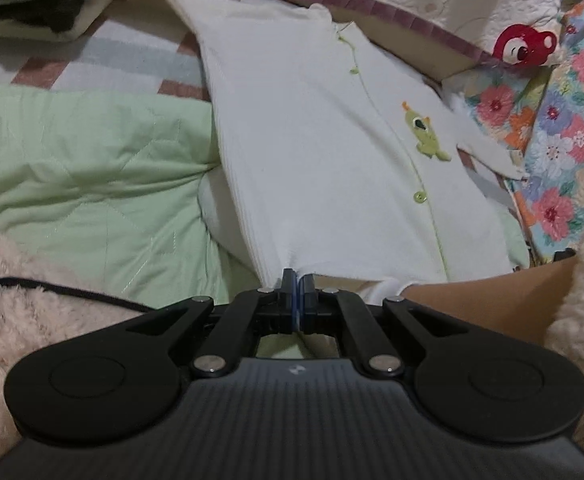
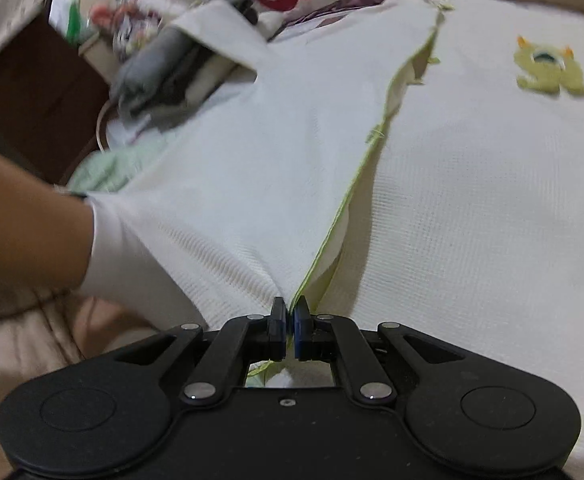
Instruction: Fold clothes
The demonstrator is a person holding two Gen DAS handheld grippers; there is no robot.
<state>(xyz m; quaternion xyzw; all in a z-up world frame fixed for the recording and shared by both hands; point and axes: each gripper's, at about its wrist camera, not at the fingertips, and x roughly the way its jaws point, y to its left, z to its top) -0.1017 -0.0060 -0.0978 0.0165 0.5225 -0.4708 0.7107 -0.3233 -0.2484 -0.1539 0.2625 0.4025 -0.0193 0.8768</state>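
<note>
A white baby cardigan (image 1: 316, 152) with green buttons, lime trim and a green monster patch (image 1: 426, 136) lies spread on the bed. My left gripper (image 1: 298, 280) is shut on its bottom hem near the left side. In the right wrist view the same white cardigan (image 2: 251, 184) fills the frame, its monster patch (image 2: 548, 68) at upper right. My right gripper (image 2: 290, 308) is shut on the hem at the lime-trimmed front opening, where the two front panels part. A bare forearm (image 2: 23, 232) shows at the left.
A light green quilt (image 1: 91, 184) lies left of the cardigan, over a striped sheet (image 1: 103, 60). A cream blanket with red bears (image 1: 472, 12) and a floral cover (image 1: 564, 128) lie at the back and right. Folded grey clothes (image 2: 155, 68) sit at upper left. Fluffy pink fabric (image 1: 19, 320) borders the near edge.
</note>
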